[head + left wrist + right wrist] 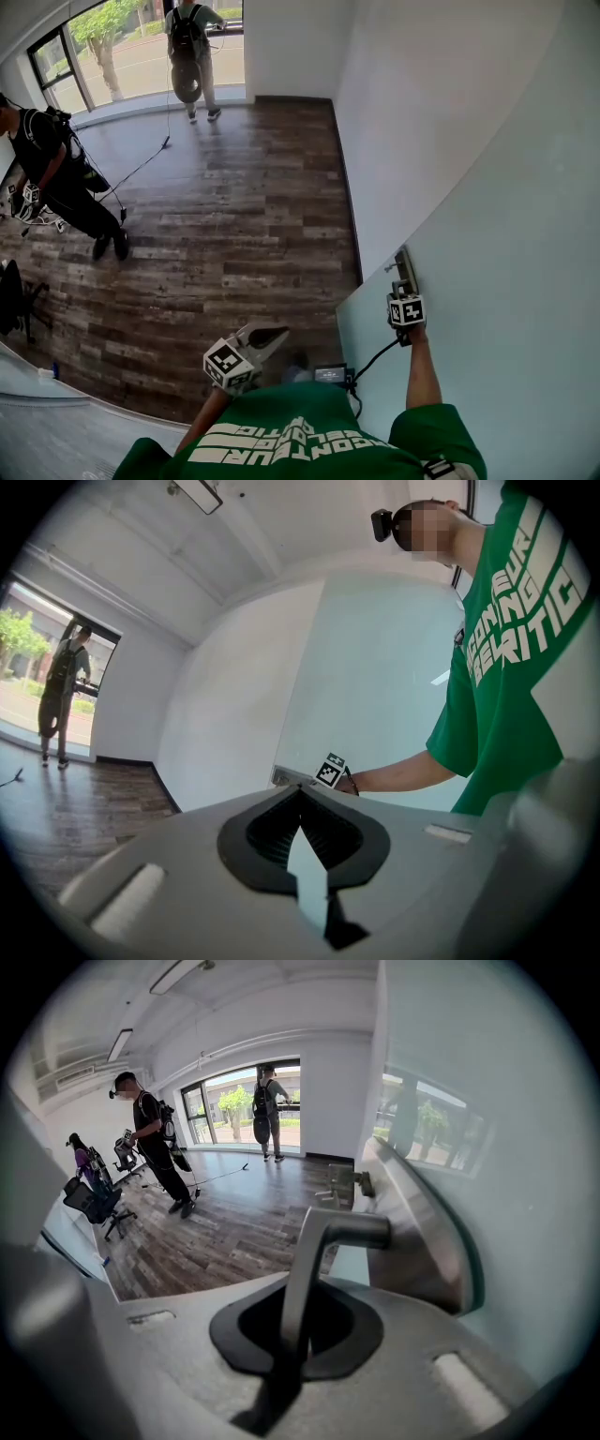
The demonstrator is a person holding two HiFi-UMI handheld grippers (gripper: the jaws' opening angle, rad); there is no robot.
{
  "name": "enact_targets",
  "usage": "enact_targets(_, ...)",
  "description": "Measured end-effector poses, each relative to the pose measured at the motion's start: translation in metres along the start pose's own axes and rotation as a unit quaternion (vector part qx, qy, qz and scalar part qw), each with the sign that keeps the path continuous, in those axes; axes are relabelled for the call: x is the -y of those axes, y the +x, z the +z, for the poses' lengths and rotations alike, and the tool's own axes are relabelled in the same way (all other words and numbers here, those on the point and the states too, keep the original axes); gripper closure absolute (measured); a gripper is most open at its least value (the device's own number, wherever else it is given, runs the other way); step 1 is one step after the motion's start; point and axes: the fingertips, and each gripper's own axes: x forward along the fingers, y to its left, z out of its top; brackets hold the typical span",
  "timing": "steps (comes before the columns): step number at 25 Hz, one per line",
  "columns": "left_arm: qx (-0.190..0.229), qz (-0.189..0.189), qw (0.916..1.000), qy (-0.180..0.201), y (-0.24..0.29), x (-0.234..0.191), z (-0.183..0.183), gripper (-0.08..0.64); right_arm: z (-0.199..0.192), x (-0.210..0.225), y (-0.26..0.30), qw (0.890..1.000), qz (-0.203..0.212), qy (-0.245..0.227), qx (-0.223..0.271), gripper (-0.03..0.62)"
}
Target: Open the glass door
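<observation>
The frosted glass door (506, 281) fills the right side of the head view, its edge standing out from the white wall. A metal lever handle (404, 269) sits on a steel plate near that edge. My right gripper (404, 292) is shut on this handle; in the right gripper view the lever (349, 1229) runs down between the jaws of the right gripper (302, 1283). My left gripper (267, 336) floats in front of my chest, away from the door, shut on nothing. In the left gripper view the left gripper (300, 789) points at the door (375, 686).
Dark wood floor (234, 225) spreads to the left of the door. A person in black (56, 178) stands at the left with an office chair (14, 300) nearby. Another person with a backpack (192, 56) stands by the far windows. A cable (141, 164) trails across the floor.
</observation>
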Motion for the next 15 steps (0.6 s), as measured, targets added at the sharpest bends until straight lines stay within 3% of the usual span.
enact_targets(7, -0.009, -0.011, 0.9999, 0.004, 0.011, 0.000, -0.005, 0.545, -0.003, 0.015, 0.000, 1.000, -0.027, 0.010, 0.003, 0.598)
enact_targets(13, -0.011, -0.011, 0.9999, 0.005, 0.012, 0.002, -0.004, 0.545, -0.003, 0.021, -0.013, 0.997, -0.068, -0.017, -0.025, 0.477)
enact_targets(15, -0.011, -0.008, 0.9999, 0.003, 0.009, 0.001, -0.005, 0.545, 0.002, 0.025, -0.020, 0.994, -0.097, -0.033, -0.028, 0.476)
